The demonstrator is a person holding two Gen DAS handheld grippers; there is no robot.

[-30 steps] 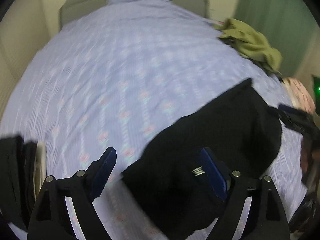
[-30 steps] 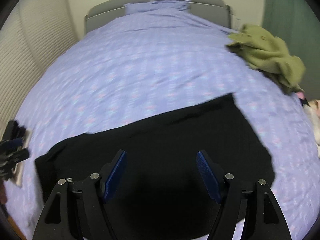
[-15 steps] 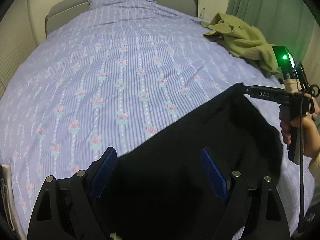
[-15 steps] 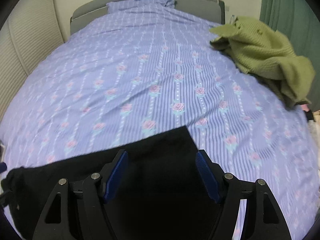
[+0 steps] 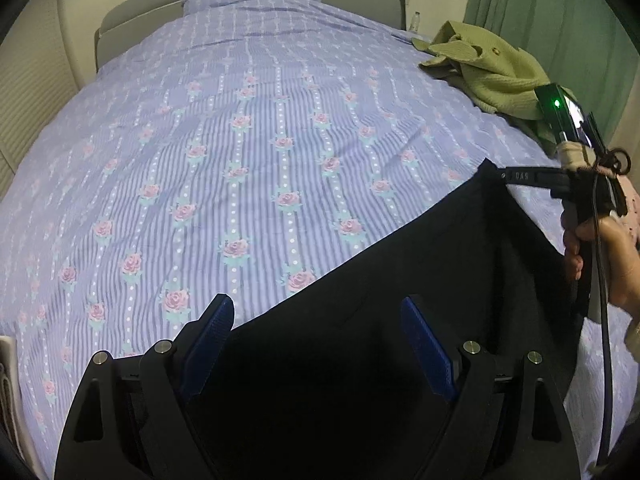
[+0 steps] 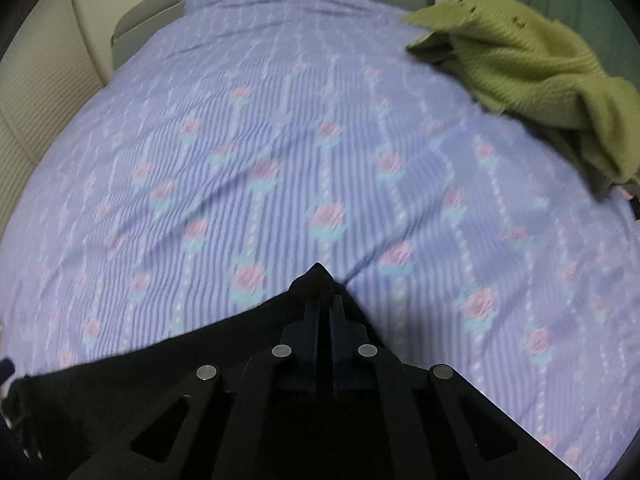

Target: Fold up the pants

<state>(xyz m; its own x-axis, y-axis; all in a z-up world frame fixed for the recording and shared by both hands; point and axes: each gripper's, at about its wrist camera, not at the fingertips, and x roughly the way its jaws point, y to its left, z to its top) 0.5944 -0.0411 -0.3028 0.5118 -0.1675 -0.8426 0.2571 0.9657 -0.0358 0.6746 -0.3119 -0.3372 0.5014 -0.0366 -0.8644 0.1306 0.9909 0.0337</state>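
Right tongs [image 6: 323, 312] newly clamped on pants [image 5: 400, 300] corner; left tongs [image 5: 316, 336] apart over near edge.

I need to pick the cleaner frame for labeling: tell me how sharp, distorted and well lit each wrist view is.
Left wrist view: sharp, the rose print on the bedspread crisp; strong fisheye bulge, dark corners; the black pants lose all detail. Right wrist view: motion-blurred, roses and green sweater smeared; same bulge; the right gripper, shut on the pants corner, merges into the black cloth.
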